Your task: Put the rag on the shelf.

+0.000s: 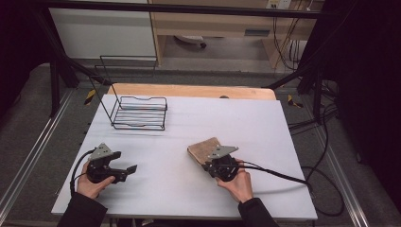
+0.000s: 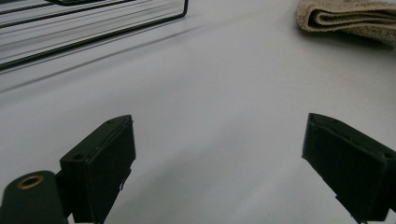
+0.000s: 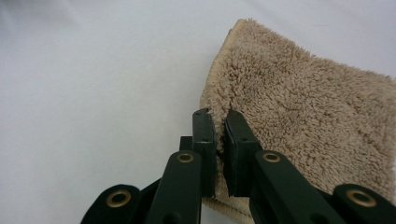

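A folded beige towel (image 1: 202, 148) lies on the white table (image 1: 189, 127), right of the middle. In the right gripper view the fluffy towel (image 3: 303, 112) has its near edge pinched between the two jaws of my right gripper (image 3: 220, 135), which is shut on it. From above, my right gripper (image 1: 209, 162) sits at the towel's near side, held by a hand. Toward the front left, my left gripper (image 1: 130, 169) rests low over bare table and points right. Its jaws stand wide open with nothing between them (image 2: 219, 158), and the towel (image 2: 350, 18) lies farther off.
A black wire basket (image 1: 140, 113) stands at the back left of the table; its wires (image 2: 93, 28) cross the top left of the left gripper view. A black cable (image 1: 283, 176) trails right from the right gripper. Dark frame posts and floor cables surround the table.
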The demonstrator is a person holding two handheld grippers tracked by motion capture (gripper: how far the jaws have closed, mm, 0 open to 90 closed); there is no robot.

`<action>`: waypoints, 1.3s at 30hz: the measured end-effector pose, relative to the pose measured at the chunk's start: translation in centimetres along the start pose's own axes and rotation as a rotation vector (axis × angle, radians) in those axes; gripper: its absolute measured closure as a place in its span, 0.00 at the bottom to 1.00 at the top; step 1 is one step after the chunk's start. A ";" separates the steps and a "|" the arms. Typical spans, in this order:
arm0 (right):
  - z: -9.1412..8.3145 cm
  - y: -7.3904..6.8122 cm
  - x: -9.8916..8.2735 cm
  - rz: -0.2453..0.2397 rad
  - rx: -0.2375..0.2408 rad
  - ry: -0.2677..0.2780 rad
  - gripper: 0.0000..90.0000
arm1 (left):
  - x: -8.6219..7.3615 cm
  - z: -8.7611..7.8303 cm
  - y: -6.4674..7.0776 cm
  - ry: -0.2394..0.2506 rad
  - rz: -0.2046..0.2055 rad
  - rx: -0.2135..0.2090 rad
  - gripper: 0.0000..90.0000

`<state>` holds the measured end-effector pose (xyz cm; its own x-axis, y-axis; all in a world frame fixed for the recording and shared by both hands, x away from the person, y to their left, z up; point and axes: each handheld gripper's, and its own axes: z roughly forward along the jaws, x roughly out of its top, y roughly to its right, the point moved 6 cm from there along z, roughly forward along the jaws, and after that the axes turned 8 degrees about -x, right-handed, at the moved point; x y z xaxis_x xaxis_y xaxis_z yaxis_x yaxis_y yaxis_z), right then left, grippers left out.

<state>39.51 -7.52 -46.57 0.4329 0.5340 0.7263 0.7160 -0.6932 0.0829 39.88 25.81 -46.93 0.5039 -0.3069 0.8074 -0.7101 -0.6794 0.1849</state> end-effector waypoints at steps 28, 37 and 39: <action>0.6 -4.0 0.2 -0.011 0.156 0.028 0.76 | 0.2 0.0 0.4 -0.013 0.005 -0.010 0.10; -1.1 -0.3 0.5 0.083 0.037 0.111 0.43 | 0.4 0.2 0.8 -0.019 0.004 -0.017 0.08; -1.3 0.8 0.2 0.103 0.010 0.110 0.38 | 0.5 0.4 0.9 -0.018 0.005 -0.021 0.07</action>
<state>39.45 -8.55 -45.50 0.4422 0.4039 0.8008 0.6765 -0.7364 -0.0021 39.64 24.77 -46.54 0.5090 -0.3227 0.7980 -0.7228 -0.6637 0.1927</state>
